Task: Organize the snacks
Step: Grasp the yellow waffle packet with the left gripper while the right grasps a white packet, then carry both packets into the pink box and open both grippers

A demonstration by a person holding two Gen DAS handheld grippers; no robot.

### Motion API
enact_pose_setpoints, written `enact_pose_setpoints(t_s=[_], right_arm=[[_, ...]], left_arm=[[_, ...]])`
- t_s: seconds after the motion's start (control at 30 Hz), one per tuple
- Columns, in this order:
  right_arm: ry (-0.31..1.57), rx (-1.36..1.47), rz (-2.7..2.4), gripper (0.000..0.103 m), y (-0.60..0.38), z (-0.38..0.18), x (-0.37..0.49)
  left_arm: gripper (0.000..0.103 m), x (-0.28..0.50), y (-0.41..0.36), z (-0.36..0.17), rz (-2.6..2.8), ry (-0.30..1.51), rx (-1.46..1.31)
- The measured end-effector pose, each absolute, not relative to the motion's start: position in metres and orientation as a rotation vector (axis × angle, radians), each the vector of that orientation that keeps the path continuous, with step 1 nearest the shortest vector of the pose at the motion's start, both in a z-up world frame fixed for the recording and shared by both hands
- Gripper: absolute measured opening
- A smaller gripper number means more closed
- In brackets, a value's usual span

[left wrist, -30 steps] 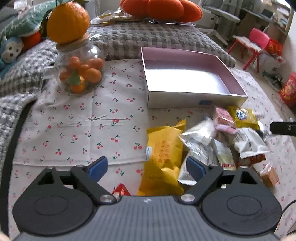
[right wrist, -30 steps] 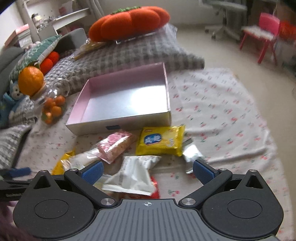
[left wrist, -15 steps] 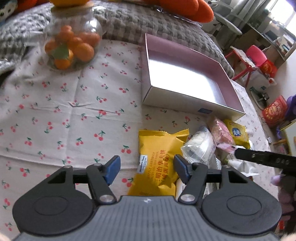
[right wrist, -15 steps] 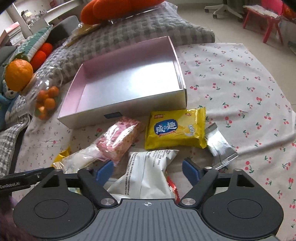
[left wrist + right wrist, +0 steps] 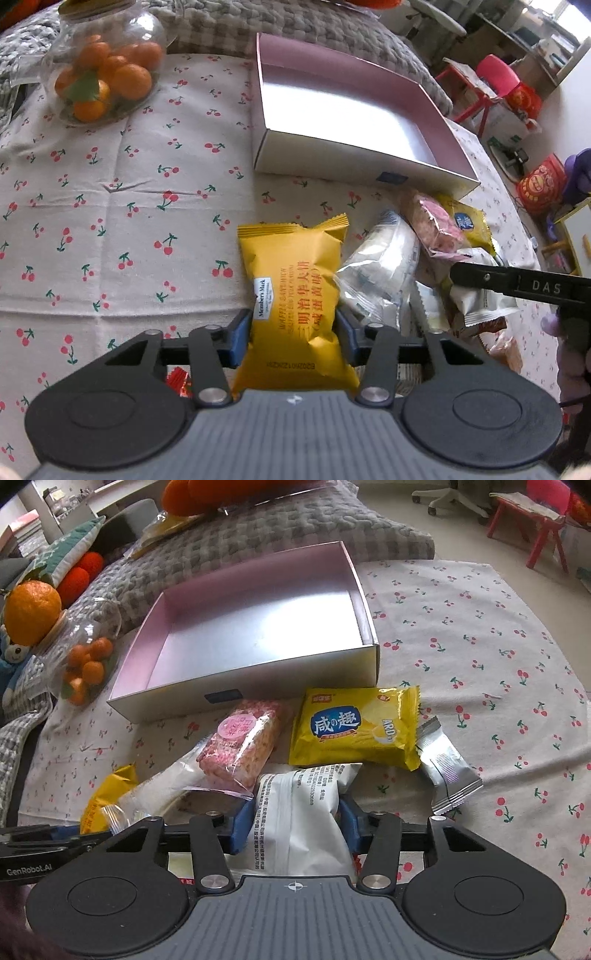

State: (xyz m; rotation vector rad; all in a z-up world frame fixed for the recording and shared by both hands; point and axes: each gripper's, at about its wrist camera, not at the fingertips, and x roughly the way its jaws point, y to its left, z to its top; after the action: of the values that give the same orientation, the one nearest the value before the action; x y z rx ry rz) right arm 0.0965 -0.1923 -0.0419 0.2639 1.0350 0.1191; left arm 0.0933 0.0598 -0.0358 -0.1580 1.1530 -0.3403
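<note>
My left gripper [image 5: 295, 341] is shut on a yellow-orange waffle sandwich packet [image 5: 297, 291] lying on the cherry-print cloth. My right gripper [image 5: 293, 829] is shut on a white snack bag [image 5: 301, 812] with black print. An empty pink-lined silver box [image 5: 354, 110] stands open beyond the pile; it also shows in the right wrist view [image 5: 251, 627]. Loose snacks lie in front of it: a pink rice-crisp bar [image 5: 243, 744], a yellow cracker packet [image 5: 354, 725], a small silver packet [image 5: 448, 770] and a clear packet [image 5: 380, 273].
A glass jar of small oranges [image 5: 105, 70] stands at the far left on the cloth, with a large orange [image 5: 31, 611] on its lid. A grey checked blanket [image 5: 266, 528] lies behind the box. Red child chairs [image 5: 495, 77] stand at the far right.
Both grippers moved down and forward onto the pile. The left jaws closed on the yellow-orange packet and the right jaws closed on the white bag.
</note>
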Motion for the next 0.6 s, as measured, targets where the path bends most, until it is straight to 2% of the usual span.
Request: enact_pose_setpoints(t_s=[0.23,0.6], right_arm=[[1.026,0.288,0.125,0.043,-0.198,-0.036,0.095],[0.984,0.361,0.144,0.042,-0.212,-0.017,0.085]], left_arm=[[0.035,0.091,0.062,-0.028,-0.298,1.115,-0.132],[0.033,0.089,0.072,-0.008,-0.272,1.047,-0.174]])
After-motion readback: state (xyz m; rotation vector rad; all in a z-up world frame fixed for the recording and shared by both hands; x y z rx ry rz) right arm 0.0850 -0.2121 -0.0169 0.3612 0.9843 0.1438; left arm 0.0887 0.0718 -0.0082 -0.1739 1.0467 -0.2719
